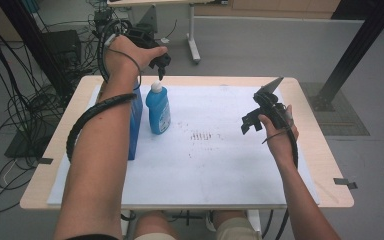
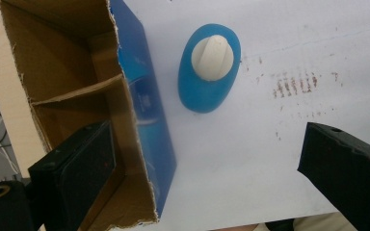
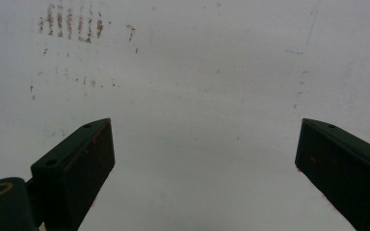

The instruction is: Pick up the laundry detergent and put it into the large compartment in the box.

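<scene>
— How were the jaws of the left gripper [image 2: 202,173] held?

— Spread wide, with nothing gripped; the blue bottle [image 2: 209,67] was seen standing ahead of them, just beside the open cardboard box [image 2: 77,96].

— And the right gripper [image 3: 204,168]?

— Equally wide and empty, over bare white sheet [image 3: 212,86]. The box's far end was cut off.

Counter [image 1: 325,165]: we see a light wooden top with rounded corners.
White sheet [image 1: 220,165]: it covers most of the counter, and we notice faint brownish marks near its middle.
Blue bottle [image 1: 158,109]: it stands upright on the sheet, white cap on top.
Blue box [image 1: 135,120]: it stands open-topped just beside the bottle, with cardboard dividers inside.
</scene>
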Motion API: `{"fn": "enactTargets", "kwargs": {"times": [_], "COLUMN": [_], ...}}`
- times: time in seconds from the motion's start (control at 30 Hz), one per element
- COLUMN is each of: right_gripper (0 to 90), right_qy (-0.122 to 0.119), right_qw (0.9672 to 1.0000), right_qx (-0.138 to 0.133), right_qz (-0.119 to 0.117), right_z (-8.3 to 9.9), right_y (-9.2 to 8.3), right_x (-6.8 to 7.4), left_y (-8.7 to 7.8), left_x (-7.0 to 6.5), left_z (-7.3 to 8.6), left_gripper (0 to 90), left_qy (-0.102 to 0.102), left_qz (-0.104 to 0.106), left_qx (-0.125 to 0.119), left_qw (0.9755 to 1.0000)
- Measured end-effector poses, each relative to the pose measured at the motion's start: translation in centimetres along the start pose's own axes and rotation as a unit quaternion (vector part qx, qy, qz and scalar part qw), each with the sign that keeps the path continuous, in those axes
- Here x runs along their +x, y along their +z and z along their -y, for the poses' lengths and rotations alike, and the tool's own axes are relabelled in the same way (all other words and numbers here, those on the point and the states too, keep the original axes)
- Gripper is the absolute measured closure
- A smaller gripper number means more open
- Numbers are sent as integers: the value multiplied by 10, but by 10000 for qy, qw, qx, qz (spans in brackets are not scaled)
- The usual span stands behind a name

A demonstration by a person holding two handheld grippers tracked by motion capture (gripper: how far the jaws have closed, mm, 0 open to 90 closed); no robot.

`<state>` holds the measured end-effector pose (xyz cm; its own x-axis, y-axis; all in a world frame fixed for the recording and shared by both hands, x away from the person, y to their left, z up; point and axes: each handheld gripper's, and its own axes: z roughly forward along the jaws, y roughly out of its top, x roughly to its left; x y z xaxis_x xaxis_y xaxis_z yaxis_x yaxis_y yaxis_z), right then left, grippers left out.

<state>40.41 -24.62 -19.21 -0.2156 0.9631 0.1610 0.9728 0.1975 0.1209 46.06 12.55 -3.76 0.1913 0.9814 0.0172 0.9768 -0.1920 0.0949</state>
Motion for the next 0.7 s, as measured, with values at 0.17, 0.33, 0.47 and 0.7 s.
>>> {"fn": "enactTargets", "kwargs": {"times": [0.17,0.33,0.47,0.7], "right_gripper": [65,65,65,65], "right_qy": [-7,-37,-14,-40], "right_qw": [10000,10000,10000,10000], "right_qx": [-24,-75,-78,-84], "right_qz": [6,22,23,28], "right_z": [1,3,3,4], "right_y": [-2,-5,-6,-7], "right_x": [1,1,1,2], "left_y": [-1,-3,-4,-6], "left_x": [1,2,2,1], "left_z": [1,2,2,3], "left_gripper": [60,60,59,59], "left_qy": [-7,-20,-14,-3], "left_qz": [-8,-31,-36,-36], "left_qx": [-3,-12,-18,-28], "left_qw": [10000,10000,10000,10000]}}
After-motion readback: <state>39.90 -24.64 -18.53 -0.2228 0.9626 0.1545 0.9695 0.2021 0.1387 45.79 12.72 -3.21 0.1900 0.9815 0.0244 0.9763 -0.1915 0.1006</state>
